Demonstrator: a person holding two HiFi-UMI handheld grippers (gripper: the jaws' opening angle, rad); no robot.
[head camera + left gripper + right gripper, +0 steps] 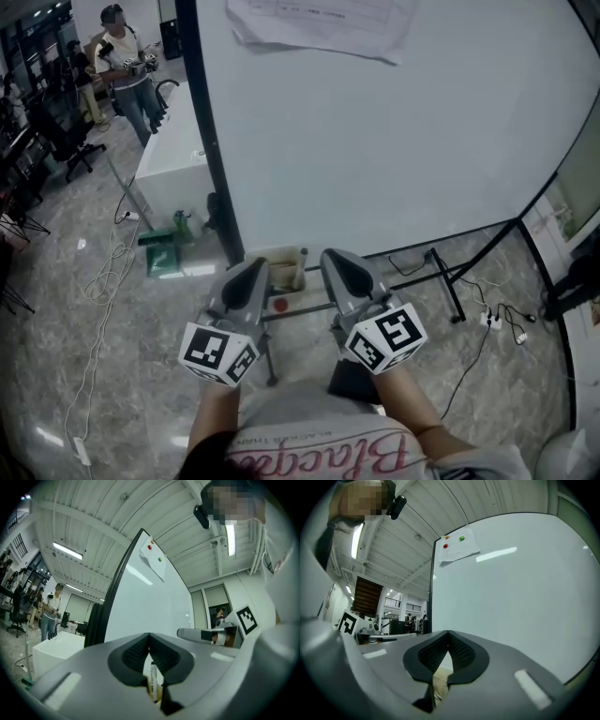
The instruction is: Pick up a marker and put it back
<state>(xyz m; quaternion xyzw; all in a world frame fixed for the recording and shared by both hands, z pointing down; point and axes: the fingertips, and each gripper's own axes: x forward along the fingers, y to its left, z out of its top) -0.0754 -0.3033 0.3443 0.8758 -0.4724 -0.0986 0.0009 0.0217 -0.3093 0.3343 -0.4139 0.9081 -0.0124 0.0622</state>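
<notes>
Left gripper: smooth grey moulded shell with black ribbed pads. Its fingers are shut, tips meeting, nothing pinched between them. Right gripper has the same build. Its fingers are also closed tip to tip and hold nothing. Each gripper carries a white cube with black square markers at the back.

Marker: slim white cylinder with a dark cap and a printed label, standing roughly upright in a tan box that looks like cardboard. The box sits at the foot of the whiteboard. In the head view the marker is just ahead of the fingertips, between the two grippers and a bit closer to the right one, clear of both. In the left gripper view the marker shows through the gap below the closed tips, beyond the pads. In the right gripper view only the box shows through that gap.

The whiteboard is glossy white in a thin black frame on a black tube stand. A paper sheet is pinned at the top by a red magnet and a green magnet. The floor is polished grey marbled tile.
</notes>
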